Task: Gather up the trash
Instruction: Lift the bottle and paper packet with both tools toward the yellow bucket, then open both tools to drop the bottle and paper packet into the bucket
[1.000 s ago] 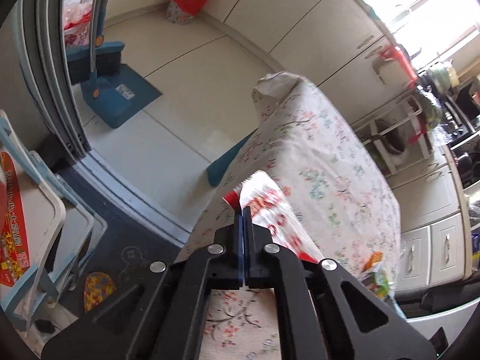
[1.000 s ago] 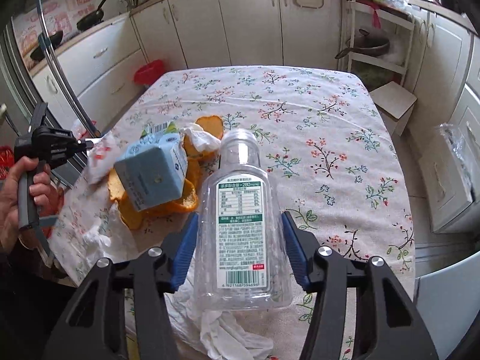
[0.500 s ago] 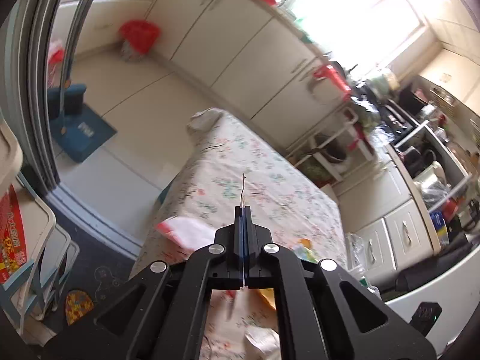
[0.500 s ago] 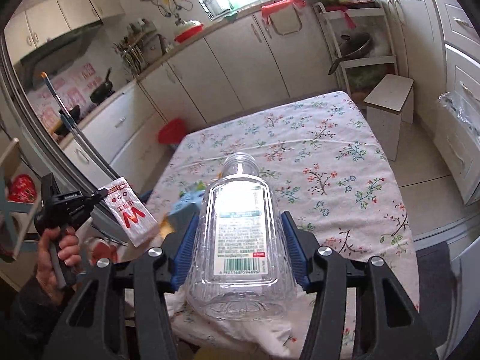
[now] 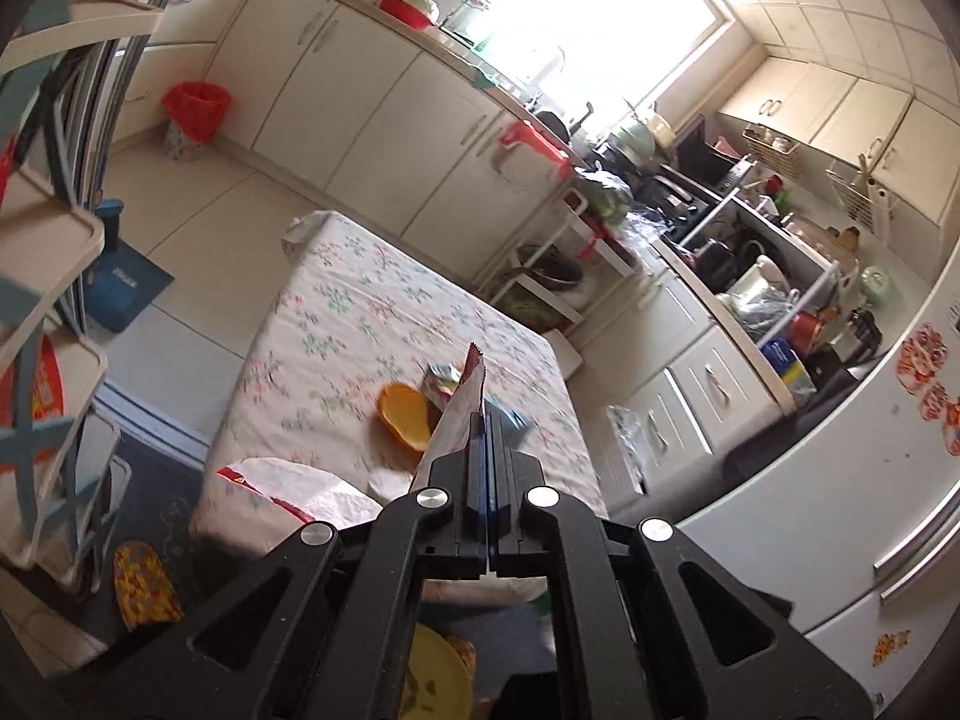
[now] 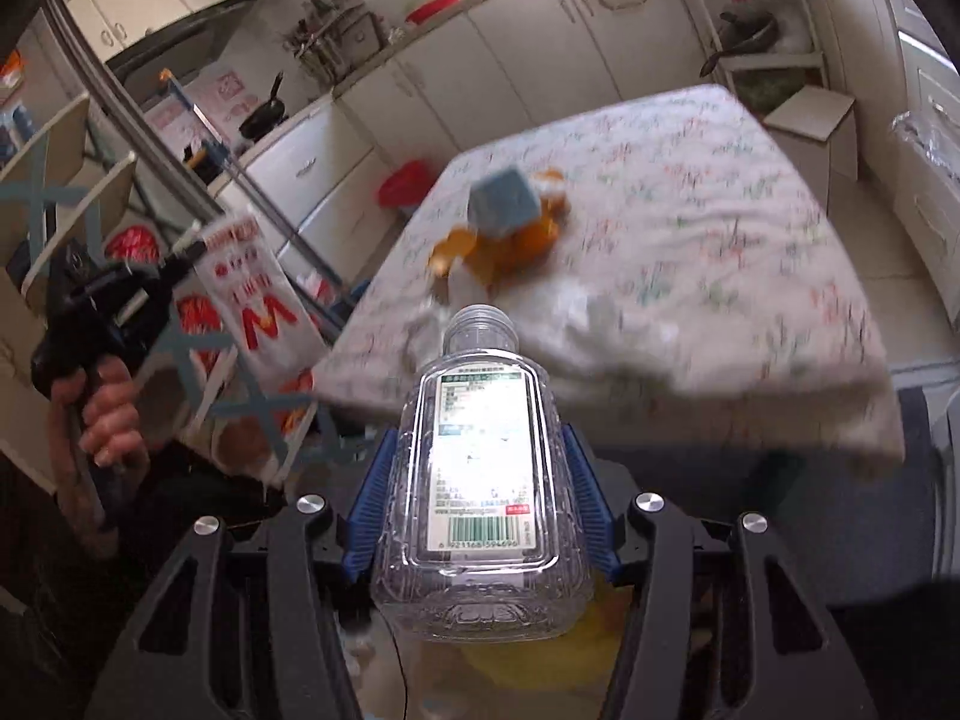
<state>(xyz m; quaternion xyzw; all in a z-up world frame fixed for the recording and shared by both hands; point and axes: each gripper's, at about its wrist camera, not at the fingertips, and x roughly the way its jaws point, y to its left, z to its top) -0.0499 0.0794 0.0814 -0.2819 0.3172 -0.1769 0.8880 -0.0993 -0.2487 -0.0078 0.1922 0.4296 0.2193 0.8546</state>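
In the right wrist view we see our right gripper (image 6: 480, 498) with its jaws clenched on the sides of a clear plastic bottle (image 6: 480, 468), which lies label up, its open neck pointing toward twelve o'clock. Past the neck stands the surface (image 6: 690, 276) under a floral cloth, and on it, toward eleven o'clock of the bottle, a blue carton (image 6: 501, 208) sits against orange peels (image 6: 528, 240). At nine o'clock a hand (image 6: 99, 408) holds our left gripper (image 6: 192, 249), and a white wrapper with red print (image 6: 252, 294) hangs from its tip. In the left wrist view those jaws are pressed together on the wrapper's thin edge (image 5: 459, 414), above the near end of the cloth.
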